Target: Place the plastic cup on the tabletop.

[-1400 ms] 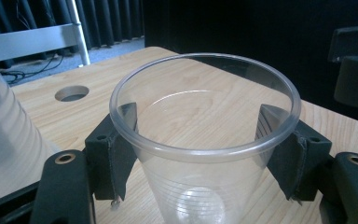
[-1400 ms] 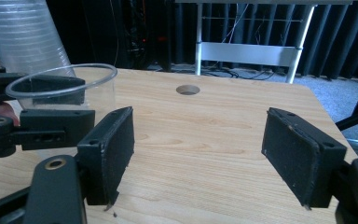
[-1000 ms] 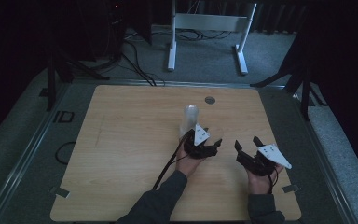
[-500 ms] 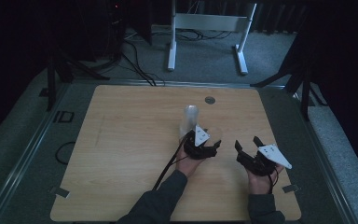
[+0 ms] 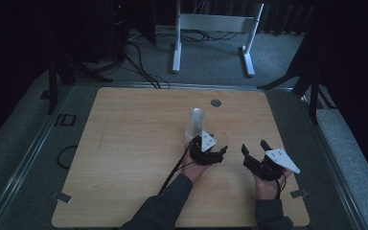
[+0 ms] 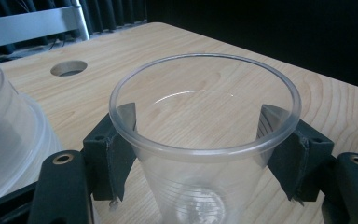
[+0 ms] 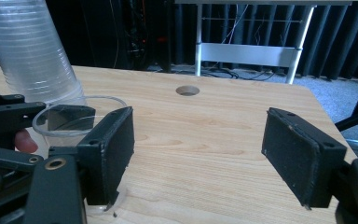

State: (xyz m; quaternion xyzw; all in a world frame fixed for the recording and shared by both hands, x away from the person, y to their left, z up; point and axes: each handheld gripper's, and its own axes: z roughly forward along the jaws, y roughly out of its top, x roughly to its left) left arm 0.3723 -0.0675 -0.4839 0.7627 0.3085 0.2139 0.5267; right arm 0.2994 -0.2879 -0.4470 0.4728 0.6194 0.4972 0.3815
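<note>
Left gripper view: clear cup [image 6: 205, 140] stands upright on the table [image 6: 168, 46] between my left gripper's [image 6: 205, 135] jaws, which have just been easing apart, pads at its rim. Cup stack [image 6: 4, 130] sits just beside. My right gripper [image 5: 258, 154] hangs open, near.

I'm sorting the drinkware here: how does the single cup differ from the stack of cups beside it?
The single cup stands mouth up, while the stack of cups stands mouth down, with its bases on top. The single cup is one thin shell that you see straight through; the stack of cups is many nested shells and looks cloudy and ringed. The single cup is low; the stack of cups rises well above it. Both are clear plastic.
</note>
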